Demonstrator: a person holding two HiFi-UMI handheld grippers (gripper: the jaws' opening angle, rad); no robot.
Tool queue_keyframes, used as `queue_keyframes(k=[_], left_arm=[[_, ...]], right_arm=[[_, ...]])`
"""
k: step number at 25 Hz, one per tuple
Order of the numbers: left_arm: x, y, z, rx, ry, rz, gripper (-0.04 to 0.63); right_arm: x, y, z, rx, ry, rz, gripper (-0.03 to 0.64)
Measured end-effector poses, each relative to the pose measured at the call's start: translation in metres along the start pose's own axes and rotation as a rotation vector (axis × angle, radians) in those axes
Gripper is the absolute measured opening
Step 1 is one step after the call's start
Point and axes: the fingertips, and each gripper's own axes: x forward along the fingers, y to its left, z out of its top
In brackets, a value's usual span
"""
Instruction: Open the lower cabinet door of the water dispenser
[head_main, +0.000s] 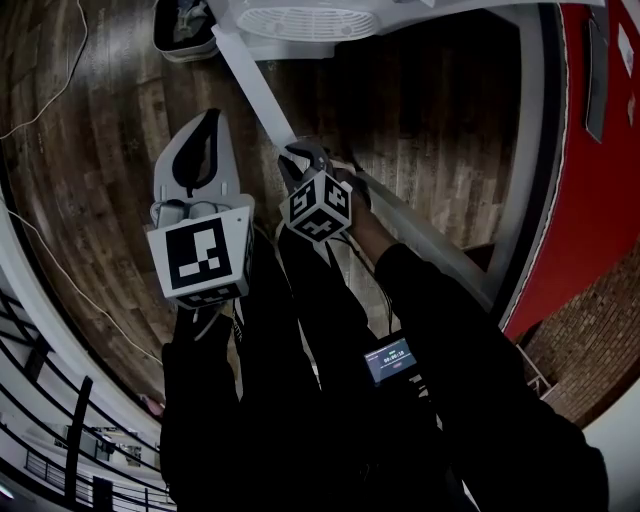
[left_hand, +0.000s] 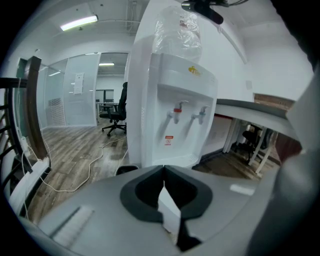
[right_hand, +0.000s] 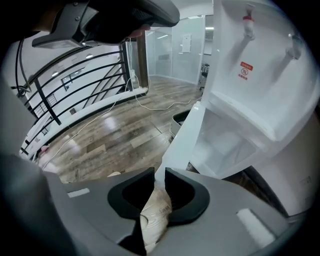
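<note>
While the door stands ajar: you are mid-pull on the lower cabinet door (right_hand: 182, 140) of the water dispenser (left_hand: 175, 100); by my reading the opening step is under way and not finished.
Right tongs (right_hand: 160, 172): clamped on the door's free edge, with the white panel pinched between the dark pads. In the head view they sit on the thin white line of the door seen from above.
Left tongs (left_hand: 163, 169): closed together on nothing, held off to the side, well apart from the door and aimed at the dispenser's front.
Door: angled out from the dispenser's body, its edge running from below the drip tray (head_main: 305, 22) toward you over the wooden floor (head_main: 120, 120).
Cabinet (right_hand: 230, 145): its white interior is exposed beside the door and looks empty as far as the right gripper view shows.
Progress: judged well begun. The gap is wide enough to see in, though how much further the hinge allows cannot be told.
Next move: draw the edge on along the hinge's arc, letting your wrist turn with the panel so the pads do not twist off the thin edge.
Risk: a straight tug could slip the grip or rock the dispenser.
Left tongs' part: none needed, in my judgement, unless you brace the body.
</note>
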Motion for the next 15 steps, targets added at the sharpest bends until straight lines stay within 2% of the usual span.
queue_keyframes(k=[15], left_arm=[[0.007,0.007,0.001,-0.04,0.019,-0.005,0.008]], right_arm=[[0.009,0.032,0.022,-0.084,-0.02,0.098,0.058]])
